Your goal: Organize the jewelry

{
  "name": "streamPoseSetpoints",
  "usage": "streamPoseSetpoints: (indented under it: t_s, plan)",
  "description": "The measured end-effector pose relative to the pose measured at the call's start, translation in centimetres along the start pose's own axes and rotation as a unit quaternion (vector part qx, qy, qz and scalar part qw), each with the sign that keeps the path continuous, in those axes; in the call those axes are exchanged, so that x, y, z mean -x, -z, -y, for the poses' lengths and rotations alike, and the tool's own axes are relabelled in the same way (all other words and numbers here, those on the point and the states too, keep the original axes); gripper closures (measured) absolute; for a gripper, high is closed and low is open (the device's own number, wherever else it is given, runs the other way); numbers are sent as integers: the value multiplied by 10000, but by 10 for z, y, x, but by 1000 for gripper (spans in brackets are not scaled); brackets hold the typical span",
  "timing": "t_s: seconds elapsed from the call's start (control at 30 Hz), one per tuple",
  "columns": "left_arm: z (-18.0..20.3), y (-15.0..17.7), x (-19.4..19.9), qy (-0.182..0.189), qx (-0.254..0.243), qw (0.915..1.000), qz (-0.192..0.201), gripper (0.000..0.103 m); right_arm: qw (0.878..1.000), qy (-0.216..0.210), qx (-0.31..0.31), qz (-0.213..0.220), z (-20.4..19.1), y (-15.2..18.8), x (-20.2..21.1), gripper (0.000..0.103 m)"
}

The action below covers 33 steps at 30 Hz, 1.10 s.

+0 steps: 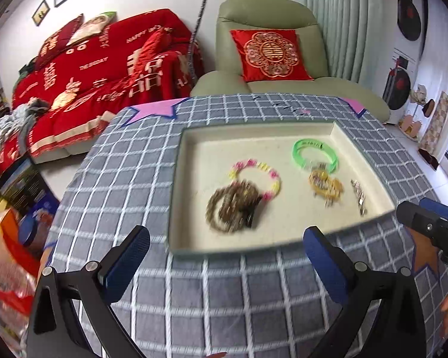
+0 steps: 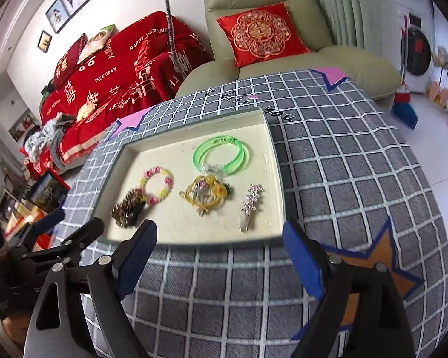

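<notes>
Green bangle (image 2: 219,156) lies in cream tray (image 2: 273,161) with bracelets.

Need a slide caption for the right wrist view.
Open right gripper hovers before a tray holding bracelets and a hair clip.

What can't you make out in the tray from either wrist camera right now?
- Brown bead bracelet: motion-blurred in the left wrist view, small in the right; strand count unclear.
- Yellow cord piece: tangled with charms; whether it touches the green bangle is unclear.
- Bangle's printed text: too small in both views.
- Silver hair clip: blurred in the left wrist view.
- Tray near rim: partly hidden by right gripper fingers.
</notes>
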<state>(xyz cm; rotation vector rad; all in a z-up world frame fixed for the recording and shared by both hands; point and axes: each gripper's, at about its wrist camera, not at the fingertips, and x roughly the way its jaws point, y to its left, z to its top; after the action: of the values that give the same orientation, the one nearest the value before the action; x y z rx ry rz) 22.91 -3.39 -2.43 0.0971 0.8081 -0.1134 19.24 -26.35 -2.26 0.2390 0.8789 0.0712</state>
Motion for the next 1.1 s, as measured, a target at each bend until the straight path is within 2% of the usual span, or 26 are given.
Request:
streamPoseSetpoints:
  t_s: [0.1,0.2,0.4,1.1]
  plan:
    - [-4,19,13,-156,73,9998,59,0,9995,217,179,107,-7,18,6,15]
    - [-8,32,26,-160,254,9995,89,0,9983,433,371,157,-15,34,13,15]
    - [-11,53,43,-213,364,9990,132,0,9955,619,604,394,-26,56,30,15]
    - [-4,60,64,-260,270,9987,346,0,9931,742,703,573,-32,61,48,15]
